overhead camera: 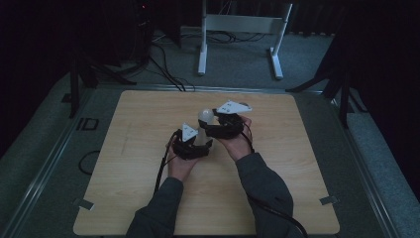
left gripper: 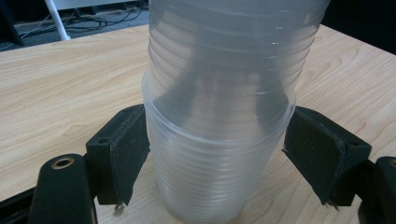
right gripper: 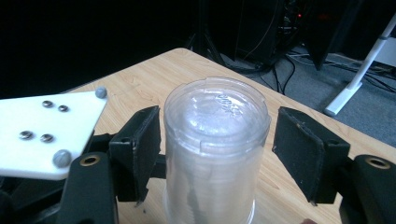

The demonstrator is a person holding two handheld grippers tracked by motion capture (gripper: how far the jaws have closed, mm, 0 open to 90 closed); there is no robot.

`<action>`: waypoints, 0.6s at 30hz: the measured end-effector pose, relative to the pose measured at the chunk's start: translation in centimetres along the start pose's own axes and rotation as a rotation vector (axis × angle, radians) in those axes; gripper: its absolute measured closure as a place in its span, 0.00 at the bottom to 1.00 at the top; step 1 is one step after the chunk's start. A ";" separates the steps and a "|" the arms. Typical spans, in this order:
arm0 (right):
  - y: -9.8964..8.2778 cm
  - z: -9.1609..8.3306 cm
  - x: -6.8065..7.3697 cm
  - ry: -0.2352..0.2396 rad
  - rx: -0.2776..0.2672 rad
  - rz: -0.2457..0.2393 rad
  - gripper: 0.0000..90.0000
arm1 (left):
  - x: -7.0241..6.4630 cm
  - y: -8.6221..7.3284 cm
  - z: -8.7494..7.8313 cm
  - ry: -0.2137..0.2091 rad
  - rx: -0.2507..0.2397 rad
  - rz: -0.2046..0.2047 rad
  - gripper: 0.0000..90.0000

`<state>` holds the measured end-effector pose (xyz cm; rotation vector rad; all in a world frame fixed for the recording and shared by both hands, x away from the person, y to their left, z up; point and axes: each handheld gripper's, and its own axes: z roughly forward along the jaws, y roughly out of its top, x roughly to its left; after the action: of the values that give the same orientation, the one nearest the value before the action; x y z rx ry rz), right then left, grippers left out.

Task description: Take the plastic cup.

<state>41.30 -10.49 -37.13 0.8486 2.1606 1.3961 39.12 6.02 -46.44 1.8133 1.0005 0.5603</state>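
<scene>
The left gripper [left gripper: 215,158] has its jaws spread on each side of a stack of clear plastic cups [left gripper: 219,116]. The left pad looks like it is touching the cups, and the right pad is just beside them, so I cannot tell if it is squeezing.

The right gripper [right gripper: 215,154] is up higher, near the top of the same stack, which stands upside down with a flat bottom on top. Its jaws are spread too, with a gap on both sides.

The stack stands on the wooden table [overhead camera: 148,198], between the two grippers, near the middle.

These cups look light, thin and slippery. A hard squeeze could bend or crack them. I think the ridged rim is the best place to hold, gently.
</scene>
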 end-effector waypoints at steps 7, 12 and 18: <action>0.0 0.7 -0.2 0.006 0.010 0.007 0.35 | 0.0 0.0 0.0 0.004 -0.004 0.003 0.25; 0.0 0.9 -0.2 0.004 0.015 0.006 0.36 | -0.1 0.0 0.0 0.008 -0.006 0.012 0.25; 0.2 1.0 -0.2 0.005 0.018 0.012 0.39 | -0.1 0.0 0.0 0.012 -0.006 0.014 0.26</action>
<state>42.16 -9.92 -37.38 0.8667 2.1783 1.3879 39.06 5.94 -46.47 1.8142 0.9939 0.5824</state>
